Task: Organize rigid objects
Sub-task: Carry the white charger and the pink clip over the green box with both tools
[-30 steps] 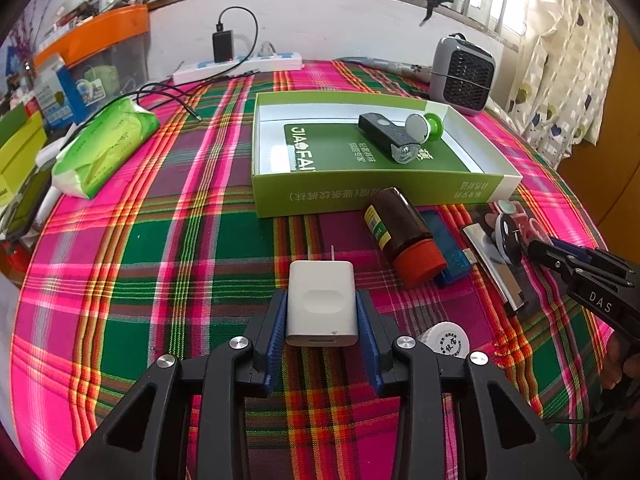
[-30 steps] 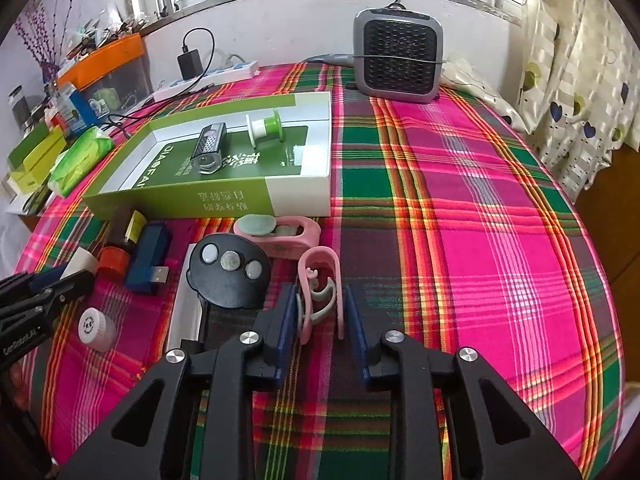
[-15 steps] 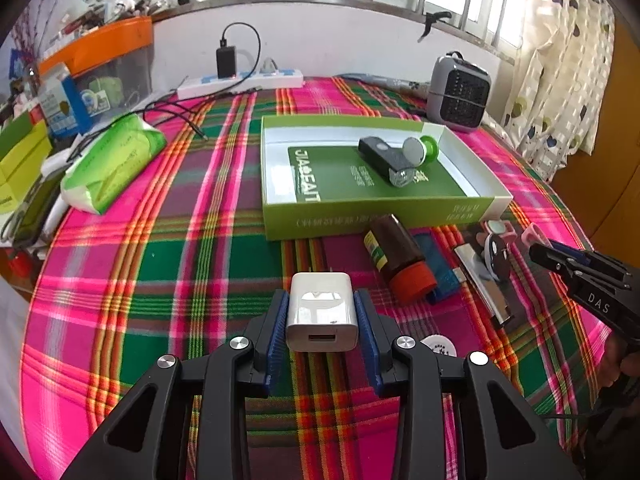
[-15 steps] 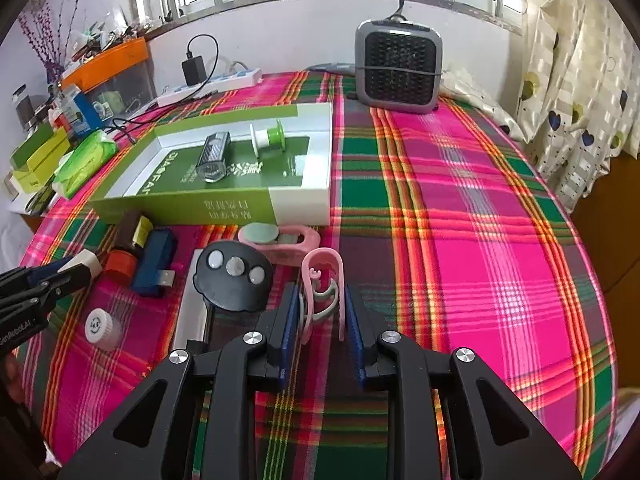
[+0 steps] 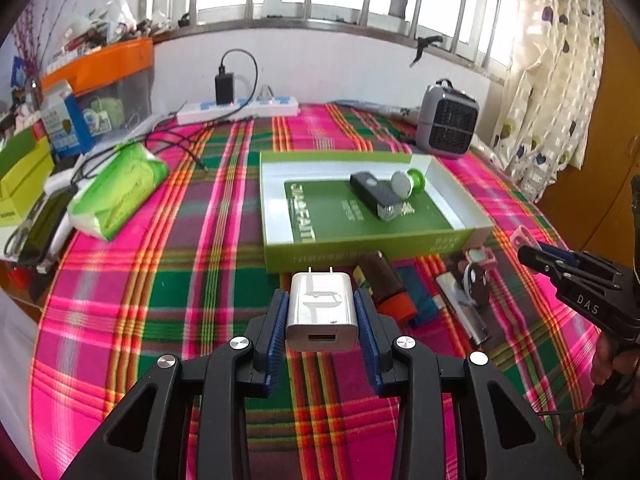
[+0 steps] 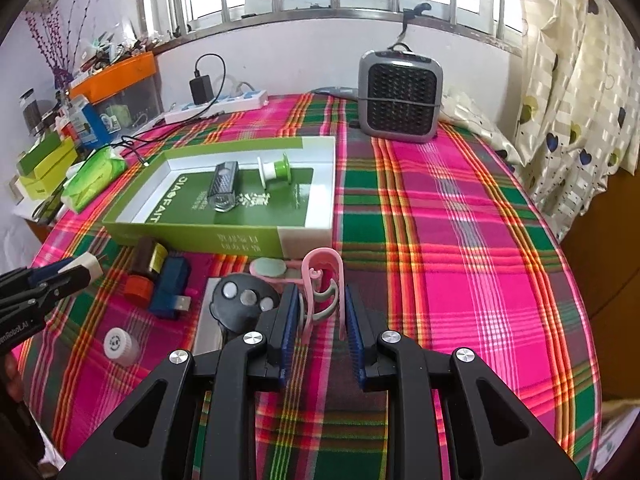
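Note:
My left gripper (image 5: 322,312) is shut on a white USB charger plug (image 5: 322,314) and holds it above the plaid cloth, in front of the green box (image 5: 476,222). My right gripper (image 6: 320,308) is shut on a pink plastic clip (image 6: 322,276), lifted near the box's front right corner (image 6: 308,236). The box holds a black flashlight (image 6: 224,188) and a green-and-white spool (image 6: 276,170). In front of the box lie a brown bottle with a red cap (image 6: 146,268), a blue USB device (image 6: 170,288), a black round disc (image 6: 244,300) and a second pink clip (image 6: 272,270).
A small white round cap (image 6: 120,344) lies near the front left. A grey heater (image 6: 400,96) stands behind the box. A power strip (image 5: 240,110) with cables, a green wipes pack (image 5: 116,192) and clutter line the left. The table edge curves at right.
Both grippers have risen and pulled back from the table with their objects held. The charger plug and the pink clip are now higher above the cloth.

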Available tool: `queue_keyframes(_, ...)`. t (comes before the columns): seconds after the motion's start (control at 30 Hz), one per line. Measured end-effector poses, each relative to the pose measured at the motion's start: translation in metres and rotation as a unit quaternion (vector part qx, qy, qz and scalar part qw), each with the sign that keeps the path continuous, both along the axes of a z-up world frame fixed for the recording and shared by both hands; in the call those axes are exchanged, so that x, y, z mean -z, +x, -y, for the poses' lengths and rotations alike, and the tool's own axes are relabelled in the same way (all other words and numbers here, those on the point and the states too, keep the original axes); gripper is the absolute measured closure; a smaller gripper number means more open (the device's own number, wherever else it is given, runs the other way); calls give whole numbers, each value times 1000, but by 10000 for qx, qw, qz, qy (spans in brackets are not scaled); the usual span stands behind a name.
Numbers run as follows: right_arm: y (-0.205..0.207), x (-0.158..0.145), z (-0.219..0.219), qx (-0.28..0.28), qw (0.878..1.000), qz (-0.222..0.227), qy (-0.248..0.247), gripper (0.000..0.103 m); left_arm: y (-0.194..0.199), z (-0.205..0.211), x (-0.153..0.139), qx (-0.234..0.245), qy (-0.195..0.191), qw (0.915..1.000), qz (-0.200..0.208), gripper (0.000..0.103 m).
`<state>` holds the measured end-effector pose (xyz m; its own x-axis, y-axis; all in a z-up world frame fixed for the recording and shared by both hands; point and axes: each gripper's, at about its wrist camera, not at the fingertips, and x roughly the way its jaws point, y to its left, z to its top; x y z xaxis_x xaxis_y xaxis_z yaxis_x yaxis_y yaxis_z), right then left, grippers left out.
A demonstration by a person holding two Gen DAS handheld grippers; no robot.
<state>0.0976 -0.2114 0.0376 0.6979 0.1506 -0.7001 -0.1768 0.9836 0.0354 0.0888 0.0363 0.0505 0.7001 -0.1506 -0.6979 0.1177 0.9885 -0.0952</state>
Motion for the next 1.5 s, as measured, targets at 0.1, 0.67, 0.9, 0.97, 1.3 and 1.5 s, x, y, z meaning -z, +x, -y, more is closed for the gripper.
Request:
queue_keyframes(0.1, 3, -6, -1, -50, 10000, 71, -10, 79, 7, -3, -9, -38, -23, 10000, 89, 71)
queue_keyframes(0.67, 72, -27, -18, -324, 9994, 56, -97, 79, 71, -8, -17, 15, -93, 9999, 65, 71)
queue_keyframes(0.9, 115, -18, -23, -392, 9989, -252, -81, 79, 105, -8, -10, 1, -42, 10000, -5, 71)
queue_keyframes(0.97, 125, -15, -25, -392, 9986, -337, -104, 79, 114, -7, -8, -15, -14, 10000, -36, 71)
queue_keyframes(1.3, 166, 7, -33, -463, 9959, -763, -174, 79, 145, -1, 13, 30, 154, 9995, -275, 71)
queue_keyframes(1.5, 173, 13, -39, -542, 9948, -840, -167, 79, 152, 2, 22, 45, 178, 9992, -359, 71)
